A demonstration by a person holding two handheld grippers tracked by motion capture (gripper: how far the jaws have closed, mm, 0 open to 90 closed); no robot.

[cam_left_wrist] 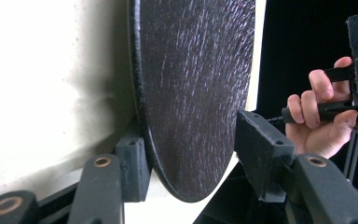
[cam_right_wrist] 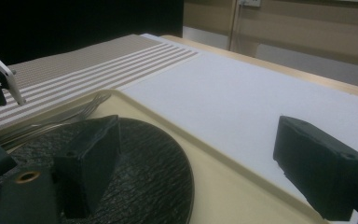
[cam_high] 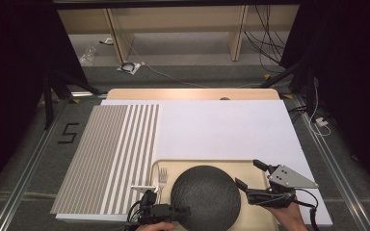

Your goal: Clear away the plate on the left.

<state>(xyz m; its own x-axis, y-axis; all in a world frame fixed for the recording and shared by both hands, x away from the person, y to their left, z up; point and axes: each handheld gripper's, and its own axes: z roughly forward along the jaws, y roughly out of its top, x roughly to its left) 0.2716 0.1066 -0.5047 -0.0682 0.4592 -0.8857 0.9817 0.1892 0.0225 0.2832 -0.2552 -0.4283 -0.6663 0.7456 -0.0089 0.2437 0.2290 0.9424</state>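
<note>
High view: a dark round plate (cam_high: 205,196) lies on a cream tray (cam_high: 250,168) at the near edge of the tabletop (cam_high: 221,125), with a fork (cam_high: 162,179) beside it on the tray's left part and a striped mat (cam_high: 106,159) further left. The left hand-held gripper (cam_high: 176,210) sits at the plate's near-left rim; in the left gripper view its jaws stand apart with the plate's edge (cam_left_wrist: 191,93) between them, one jaw close against the underside, the other clear of the top face, so nothing is clamped. The right hand-held gripper (cam_high: 250,175) hovers at the plate's right side with its jaws wide apart, one over the plate's surface in the right gripper view and the other out over the tray rim and white sheet (cam_right_wrist: 242,102). The chief risk, as I judge it, is the plate's rim: it is thin and the textured top looks slick, so a bite taken from one side only could let the plate pivot and slide out, knocking the tray or the fork. If the left jaws close while skewed, they could push the plate across the tray instead of gripping it. The right jaw over the plate could scrape or press the surface if lowered carelessly. With both grippers crowding one plate, their cables and fingers could also foul one another.
</note>
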